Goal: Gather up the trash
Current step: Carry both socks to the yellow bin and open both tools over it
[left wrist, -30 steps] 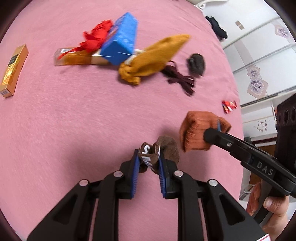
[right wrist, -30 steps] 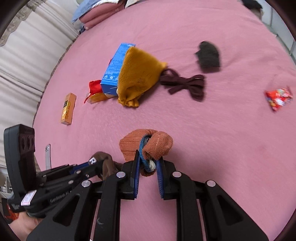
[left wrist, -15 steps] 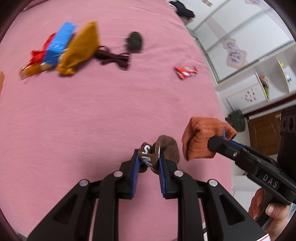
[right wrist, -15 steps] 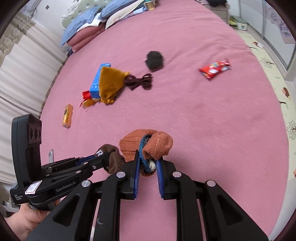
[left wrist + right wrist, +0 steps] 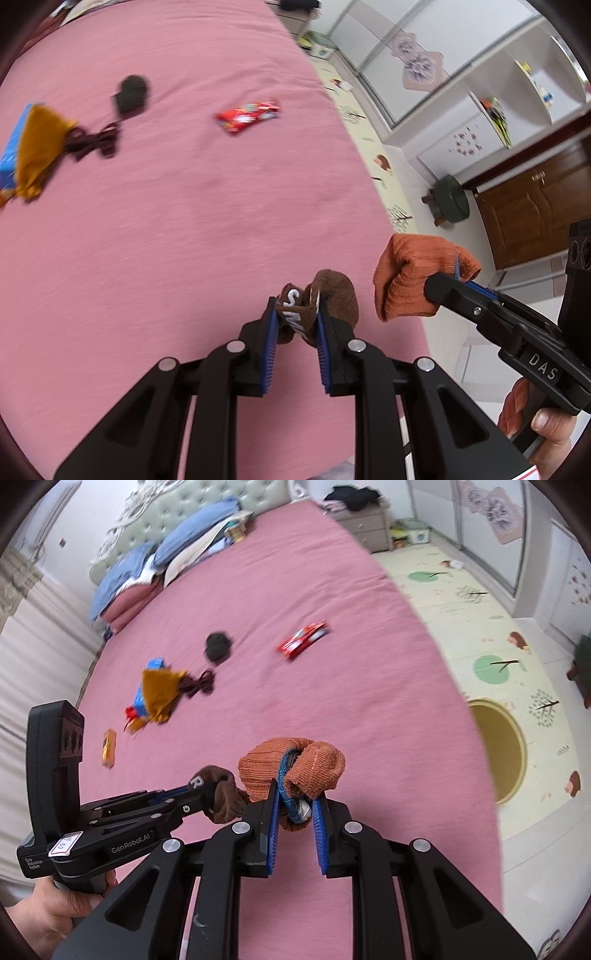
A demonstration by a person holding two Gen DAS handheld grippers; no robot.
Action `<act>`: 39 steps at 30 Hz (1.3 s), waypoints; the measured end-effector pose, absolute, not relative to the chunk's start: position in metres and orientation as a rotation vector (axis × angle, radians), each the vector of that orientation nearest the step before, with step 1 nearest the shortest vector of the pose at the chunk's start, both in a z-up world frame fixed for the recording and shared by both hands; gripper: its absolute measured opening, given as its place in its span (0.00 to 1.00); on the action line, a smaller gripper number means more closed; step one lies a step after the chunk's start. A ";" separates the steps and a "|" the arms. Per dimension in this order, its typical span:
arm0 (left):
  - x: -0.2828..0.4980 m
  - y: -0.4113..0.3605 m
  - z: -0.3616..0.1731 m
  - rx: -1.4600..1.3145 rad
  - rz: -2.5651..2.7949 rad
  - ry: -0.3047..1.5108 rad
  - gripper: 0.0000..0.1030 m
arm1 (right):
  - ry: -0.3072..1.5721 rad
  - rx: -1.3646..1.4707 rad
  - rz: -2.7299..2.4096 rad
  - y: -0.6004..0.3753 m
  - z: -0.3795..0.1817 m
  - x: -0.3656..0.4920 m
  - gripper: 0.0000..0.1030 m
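Your left gripper (image 5: 294, 316) is clamped on a dark brown knitted sock with white lettering (image 5: 325, 300), and your right gripper (image 5: 295, 805) is clamped on a rust-orange ribbed sock with a blue trim (image 5: 291, 766); both are lifted above the pink bedspread (image 5: 295, 602). The round tan bin (image 5: 496, 751) sits on the floor mat to the right, beside the bed. Carry both over its opening, keep the grips firm, and release only when directly above so neither sock drapes over the rim.
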State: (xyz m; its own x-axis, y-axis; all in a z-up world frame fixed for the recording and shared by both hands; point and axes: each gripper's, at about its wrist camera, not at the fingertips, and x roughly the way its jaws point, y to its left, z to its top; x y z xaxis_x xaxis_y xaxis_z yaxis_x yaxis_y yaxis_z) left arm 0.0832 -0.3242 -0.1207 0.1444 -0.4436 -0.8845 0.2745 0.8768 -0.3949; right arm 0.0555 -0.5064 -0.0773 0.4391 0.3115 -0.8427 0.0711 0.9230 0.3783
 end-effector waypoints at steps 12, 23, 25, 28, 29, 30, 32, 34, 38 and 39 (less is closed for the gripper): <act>0.093 -0.476 -0.110 0.000 -0.709 1.338 0.19 | 1.047 0.470 -0.024 -0.633 -0.071 0.037 0.16; 0.122 -0.575 -0.123 0.091 -0.799 1.358 0.19 | 1.041 0.547 -0.160 -0.717 -0.092 0.041 0.17; 0.128 -0.589 -0.129 0.100 -0.809 1.366 0.19 | 1.043 0.558 -0.184 -0.730 -0.097 0.043 0.17; 0.137 -0.609 -0.138 0.108 -0.821 1.383 0.19 | 1.049 0.572 -0.215 -0.749 -0.106 0.045 0.17; 0.140 -0.615 -0.141 0.114 -0.826 1.386 0.19 | 1.049 0.576 -0.220 -0.752 -0.108 0.045 0.17; 0.144 -0.623 -0.144 0.121 -0.833 1.390 0.19 | 1.049 0.584 -0.227 -0.758 -0.110 0.046 0.17; 0.148 -0.636 -0.149 0.132 -0.844 1.394 0.19 | 1.053 0.591 -0.243 -0.769 -0.116 0.049 0.17; 0.152 -0.651 -0.151 0.147 -0.864 1.392 0.19 | 1.052 0.592 -0.252 -0.776 -0.119 0.051 0.17; 0.162 -0.675 -0.150 0.146 -0.907 1.386 0.37 | 1.038 0.572 -0.286 -0.795 -0.120 0.057 0.28; 0.165 -0.678 -0.150 0.142 -0.905 1.391 0.62 | 1.034 0.555 -0.315 -0.800 -0.118 0.057 0.38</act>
State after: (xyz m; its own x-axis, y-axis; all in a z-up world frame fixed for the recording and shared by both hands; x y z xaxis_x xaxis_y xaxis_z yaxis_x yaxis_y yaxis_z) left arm 0.1646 -0.6777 -0.1501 -0.0867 -0.4631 -0.8821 0.6186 0.6690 -0.4120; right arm 0.0572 -0.8002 -0.1184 0.4842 0.0099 -0.8749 0.4963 0.8204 0.2840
